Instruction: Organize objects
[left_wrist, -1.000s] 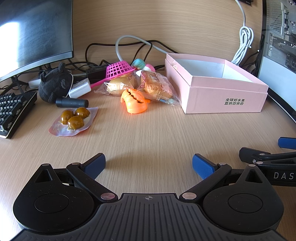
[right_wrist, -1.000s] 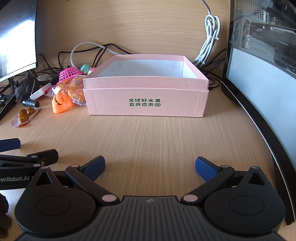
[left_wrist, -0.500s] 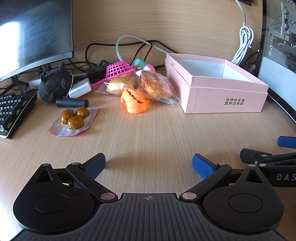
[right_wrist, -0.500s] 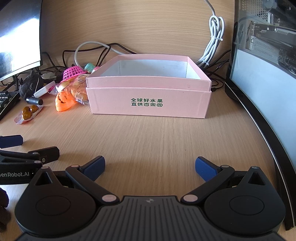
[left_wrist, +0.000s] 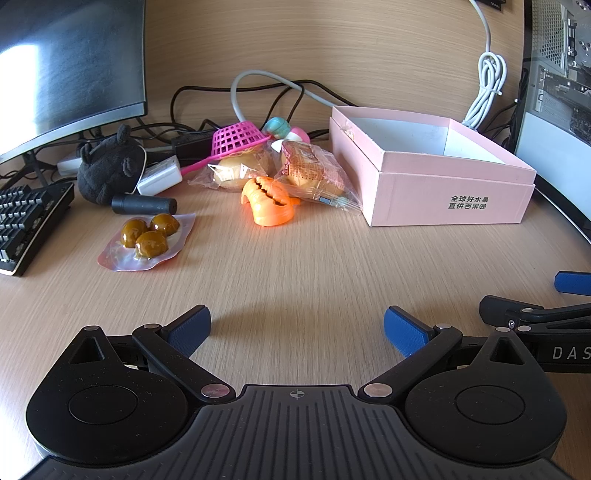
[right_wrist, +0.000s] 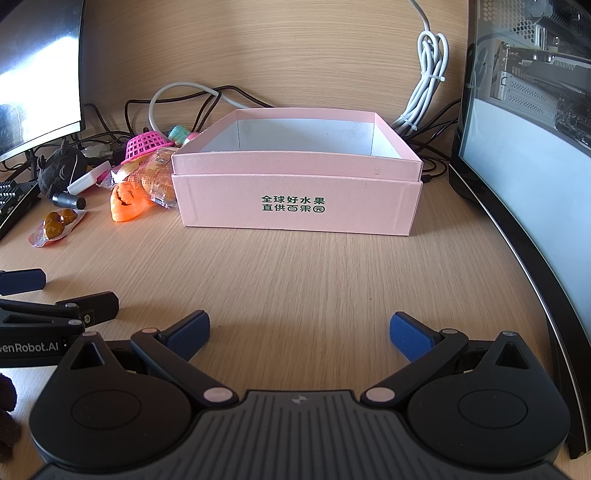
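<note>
An open pink box (left_wrist: 443, 192) (right_wrist: 295, 199) stands on the wooden desk with nothing visible inside. Left of it lies a pile: an orange toothed clip (left_wrist: 269, 205) (right_wrist: 127, 205), two wrapped buns (left_wrist: 314, 173), a pink mesh basket (left_wrist: 238, 136), a packet of brown balls (left_wrist: 147, 236) (right_wrist: 55, 225), a black cylinder (left_wrist: 144, 204) and a black plush toy (left_wrist: 107, 168). My left gripper (left_wrist: 297, 326) is open and holds nothing, well short of the pile. My right gripper (right_wrist: 299, 330) is open too, in front of the box.
A keyboard (left_wrist: 26, 221) and a monitor (left_wrist: 66, 66) take up the left. A second screen and a computer case (right_wrist: 528, 122) line the right. Cables (left_wrist: 266, 92) run along the back wall. The other gripper shows at each view's edge.
The right gripper has moved forward and a bit left, so the pink box looks nearer and more centred. The left gripper has stayed still.
</note>
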